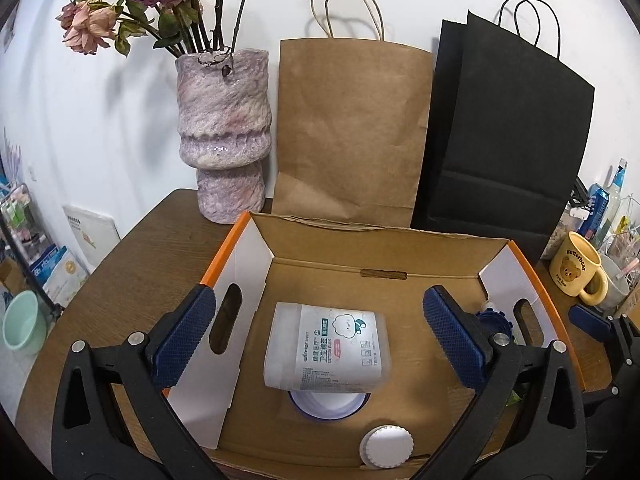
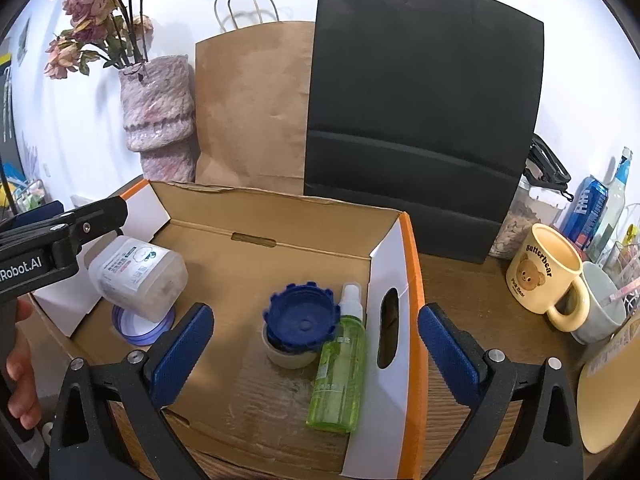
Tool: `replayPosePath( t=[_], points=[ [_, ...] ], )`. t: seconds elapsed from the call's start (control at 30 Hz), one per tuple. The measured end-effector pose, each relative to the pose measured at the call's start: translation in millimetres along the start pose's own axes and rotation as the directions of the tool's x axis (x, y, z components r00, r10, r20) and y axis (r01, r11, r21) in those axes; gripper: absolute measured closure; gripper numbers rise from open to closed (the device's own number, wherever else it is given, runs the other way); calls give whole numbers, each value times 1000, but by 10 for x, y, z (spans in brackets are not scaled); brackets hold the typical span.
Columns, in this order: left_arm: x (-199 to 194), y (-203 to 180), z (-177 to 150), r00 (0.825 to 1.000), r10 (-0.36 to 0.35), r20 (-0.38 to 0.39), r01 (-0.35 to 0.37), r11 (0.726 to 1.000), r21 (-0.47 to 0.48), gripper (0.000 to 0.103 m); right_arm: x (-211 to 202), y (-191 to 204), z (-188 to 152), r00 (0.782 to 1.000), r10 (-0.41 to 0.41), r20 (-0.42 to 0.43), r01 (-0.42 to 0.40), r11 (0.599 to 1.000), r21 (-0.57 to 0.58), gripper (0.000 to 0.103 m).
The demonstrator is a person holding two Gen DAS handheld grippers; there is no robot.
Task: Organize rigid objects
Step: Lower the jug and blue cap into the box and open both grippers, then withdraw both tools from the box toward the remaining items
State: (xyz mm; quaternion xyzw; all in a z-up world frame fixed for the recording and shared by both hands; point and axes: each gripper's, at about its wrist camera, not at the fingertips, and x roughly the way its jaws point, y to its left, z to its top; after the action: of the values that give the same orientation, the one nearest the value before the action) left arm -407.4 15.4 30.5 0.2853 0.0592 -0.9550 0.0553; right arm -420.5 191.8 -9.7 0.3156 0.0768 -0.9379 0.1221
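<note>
Both claws (image 1: 318,340) (image 2: 316,354) gape above the box's (image 2: 412,280) open floor

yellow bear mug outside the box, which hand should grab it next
Right, probably. The yellow bear mug stands on the table just right of the open right gripper; the left gripper hangs open over the cardboard box.

I read "Butterbear" over a bear face on the yellow mug (image 2: 538,270), smaller "Pet Bear" under it; "Robot.AI" in white on the left gripper (image 2: 60,236) body, first letters cut off; white plastic jar (image 1: 326,354) label has "COTTON BUDS" plus Chinese text, brand word too blurred
</note>
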Motion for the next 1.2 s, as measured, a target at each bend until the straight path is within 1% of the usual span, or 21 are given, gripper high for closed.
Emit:
replayPosePath(
  t=[0.27, 0.47, 0.6, 0.73, 0.83, 0.97, 1.2],
  points=[
    [-81, 11, 5, 1000, -15, 16, 15, 1000, -9, 0, -45, 9, 0, 1000, 9, 12, -9, 1000, 2, 0],
    [-187, 27, -24, 999, -30, 34, 30, 1000, -5, 0, -165, 27, 9, 999, 28, 37, -28, 1000, 8, 0],
    [-271, 68, -57, 999, -26, 48, 26, 1000, -9, 0, -245, 41, -8, 998, 30, 46, -30, 1000, 3, 0],
    [-353, 109, -109, 998, -23, 54, 24, 1000, -11, 0, -339, 33, -54, 998, 24, 51, -24, 1000, 2, 0],
    [-414, 151, -150, 998, -34, 56, 35, 999, -19, 0, -424, 23, -96, 998, 23, 58, -23, 1000, 0, 0],
    [-496, 174, -216, 998, -19, 61, 20, 1000, -13, 0, -533, 7, -164, 997, 35, 67, -34, 999, -3, 0],
    [-662, 185, -346, 998, -22, 63, 22, 1000, 3, 0, -739, -5, -289, 996, 30, 87, -30, 1000, -8, 0]
  ],
)
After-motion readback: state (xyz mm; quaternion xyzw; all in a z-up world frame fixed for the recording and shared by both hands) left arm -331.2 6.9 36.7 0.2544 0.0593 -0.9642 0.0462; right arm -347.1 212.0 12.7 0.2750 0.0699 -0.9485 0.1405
